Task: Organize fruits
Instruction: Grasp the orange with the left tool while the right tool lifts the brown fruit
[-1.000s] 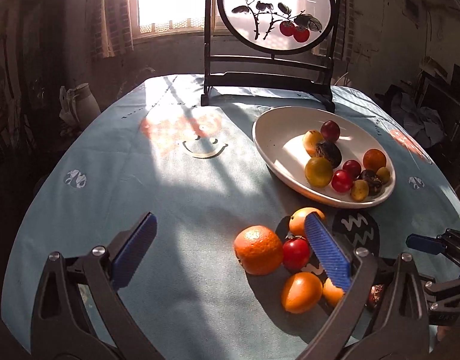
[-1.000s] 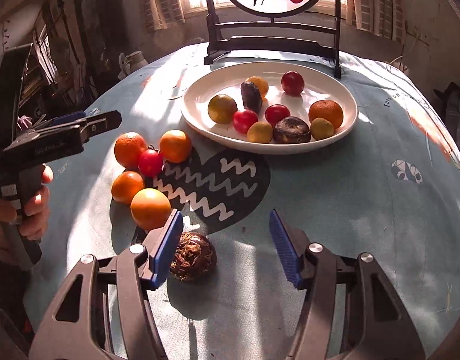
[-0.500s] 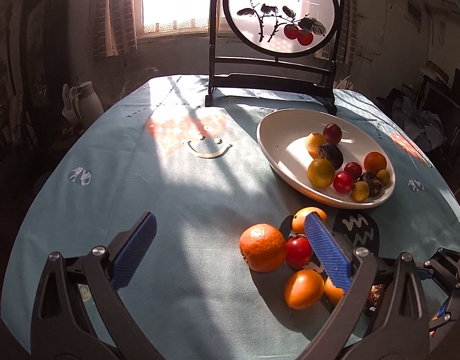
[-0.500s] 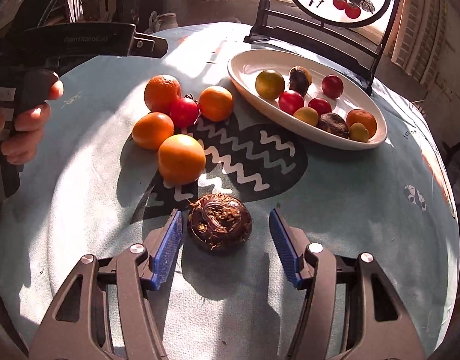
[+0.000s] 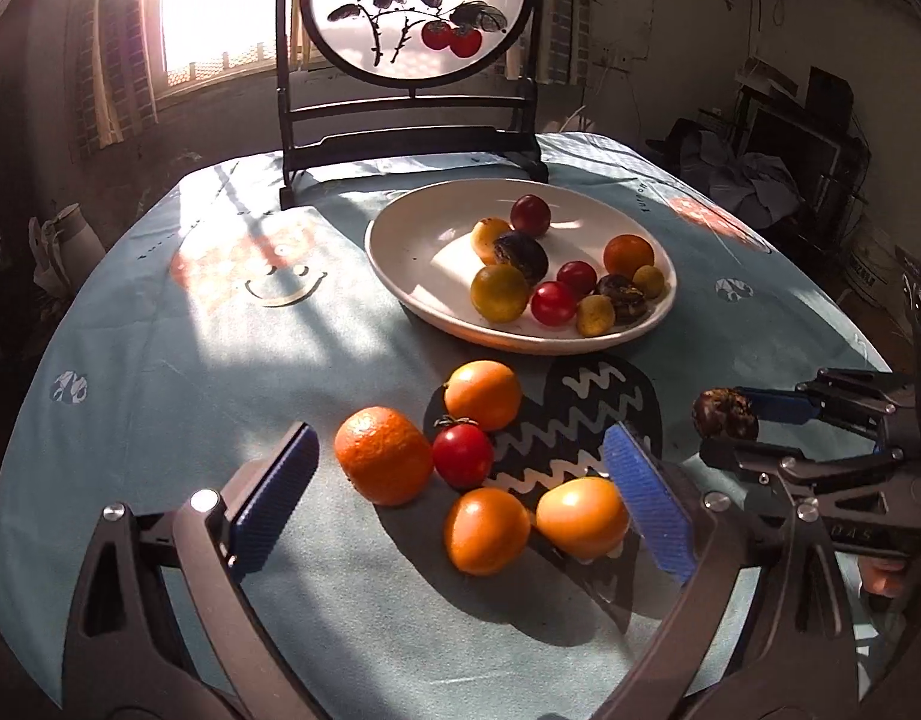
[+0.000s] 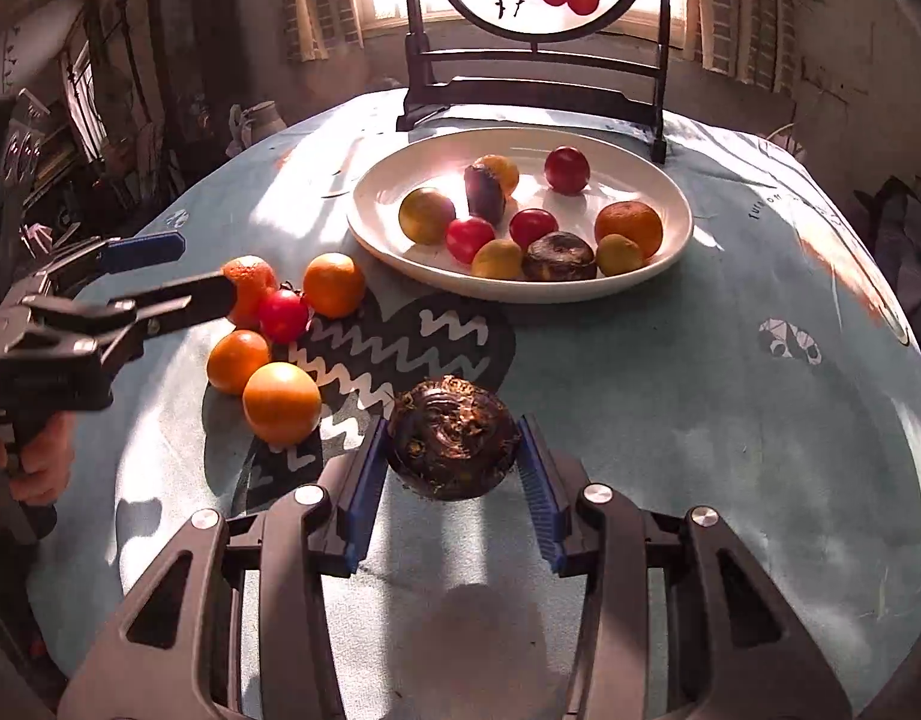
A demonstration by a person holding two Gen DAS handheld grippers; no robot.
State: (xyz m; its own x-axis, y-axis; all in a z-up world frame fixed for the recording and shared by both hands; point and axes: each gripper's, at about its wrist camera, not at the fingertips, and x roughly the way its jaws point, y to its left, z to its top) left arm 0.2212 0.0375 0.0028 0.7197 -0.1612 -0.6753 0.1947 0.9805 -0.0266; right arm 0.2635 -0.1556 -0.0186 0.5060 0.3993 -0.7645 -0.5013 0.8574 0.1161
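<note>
- right gripper closing, blue pads touching a dark wrinkled fruit at six o'clock of the white plate
- left gripper spread wide, narrowing, around loose oranges, holding nothing

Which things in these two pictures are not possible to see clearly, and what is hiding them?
- Underside of the dark fruit, right wrist view: the right gripper is closing around it, and its pads hide the contact.
- One orange, right wrist view: half covered by a finger of the left gripper, whose jaws are closing.
- Hand on the left gripper: cut off by the frame edge.
- Window, left wrist view: glare washes it out.
</note>
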